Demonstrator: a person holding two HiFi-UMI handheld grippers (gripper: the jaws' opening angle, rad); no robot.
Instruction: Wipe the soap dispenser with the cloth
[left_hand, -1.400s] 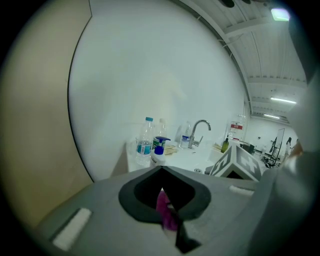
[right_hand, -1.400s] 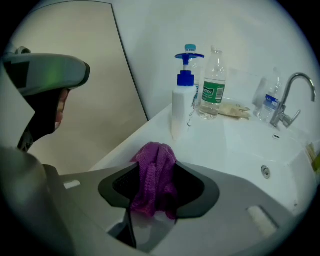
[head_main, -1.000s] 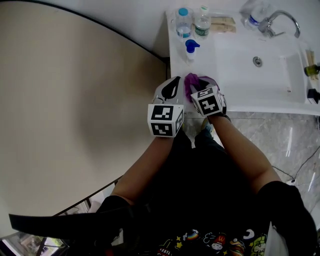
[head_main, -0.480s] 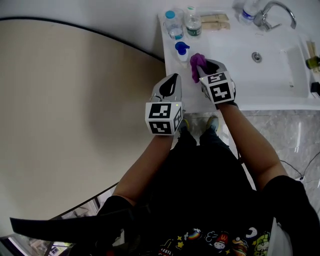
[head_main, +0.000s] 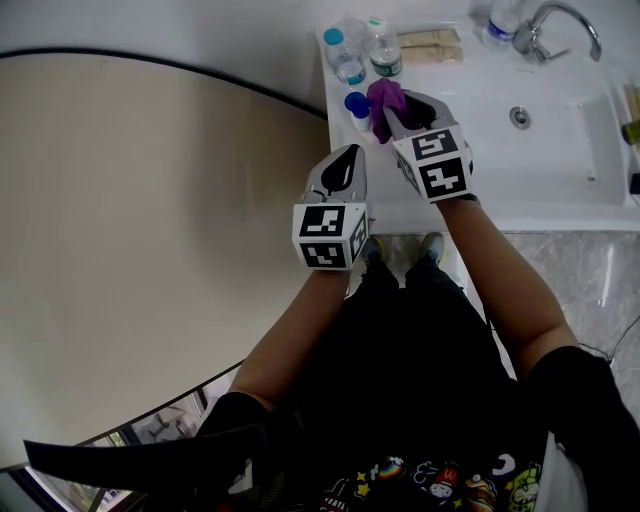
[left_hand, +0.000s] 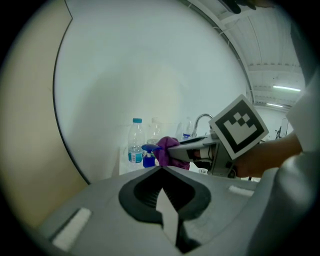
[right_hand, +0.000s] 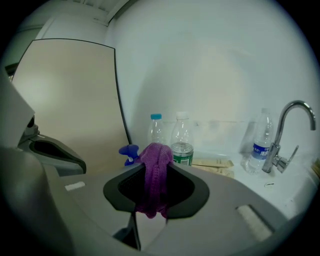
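We clamp the purple cloth (head_main: 384, 97) in the right gripper (head_main: 397, 112) beside the soap dispenser (head_main: 356, 104) for wiping — left gripper (head_main: 350, 156) closed, empty.

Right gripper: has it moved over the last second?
Yes. The right gripper, holding the purple cloth, went from the counter's front edge back toward the soap dispenser.

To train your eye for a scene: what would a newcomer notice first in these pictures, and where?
The purple cloth stands out most, pinched in the jaws of the right gripper over the white counter, close to the blue-topped soap dispenser. Next come the black-and-white marker cubes on both grippers. The left gripper hangs nearer the person, jaws together and empty.
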